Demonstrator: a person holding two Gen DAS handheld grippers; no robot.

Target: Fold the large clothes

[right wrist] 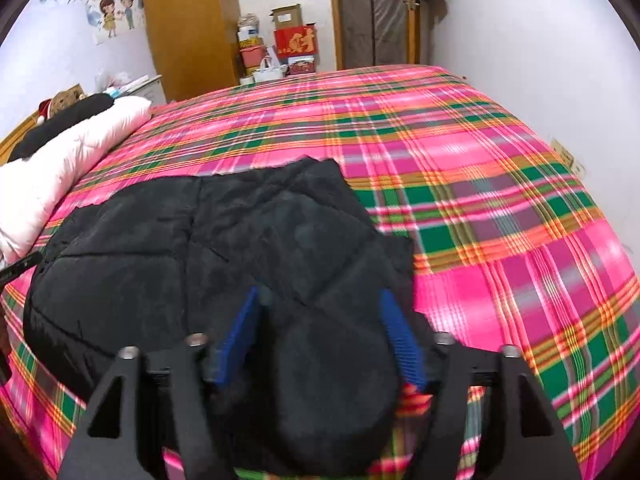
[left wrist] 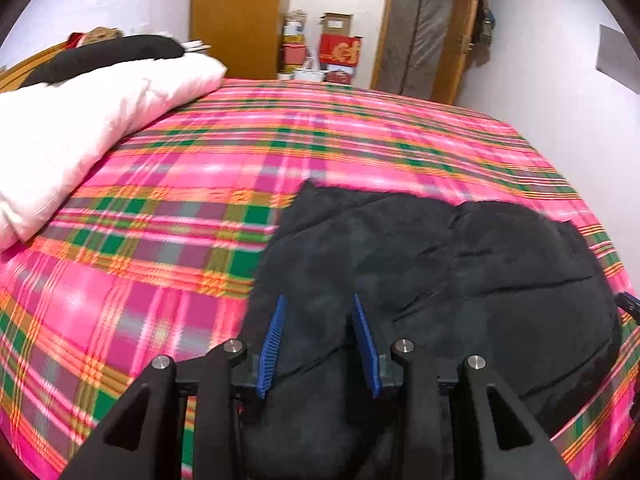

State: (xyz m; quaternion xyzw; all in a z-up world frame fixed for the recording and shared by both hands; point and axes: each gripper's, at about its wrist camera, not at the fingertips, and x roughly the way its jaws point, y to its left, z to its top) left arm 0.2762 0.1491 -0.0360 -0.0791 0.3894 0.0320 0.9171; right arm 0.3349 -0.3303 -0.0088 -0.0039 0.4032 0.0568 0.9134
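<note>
A black quilted jacket (left wrist: 440,264) lies on the pink plaid bedspread (left wrist: 160,208), bunched into a rough folded heap. My left gripper (left wrist: 318,298) hovers over its near left edge, blue pads apart, nothing between them. In the right wrist view the same jacket (right wrist: 180,248) fills the near left. My right gripper (right wrist: 320,292) is open wide, and a rounded bulge of the jacket's near edge sits between its blue pads (right wrist: 396,336); the pads do not pinch it.
A white duvet (left wrist: 80,136) with a black garment (left wrist: 104,56) on it lies along the bed's left side. A wooden wardrobe (right wrist: 188,28), stacked boxes (right wrist: 294,40) and a doorway (right wrist: 376,12) stand beyond the bed's far edge. Plaid bedspread (right wrist: 500,200) extends right.
</note>
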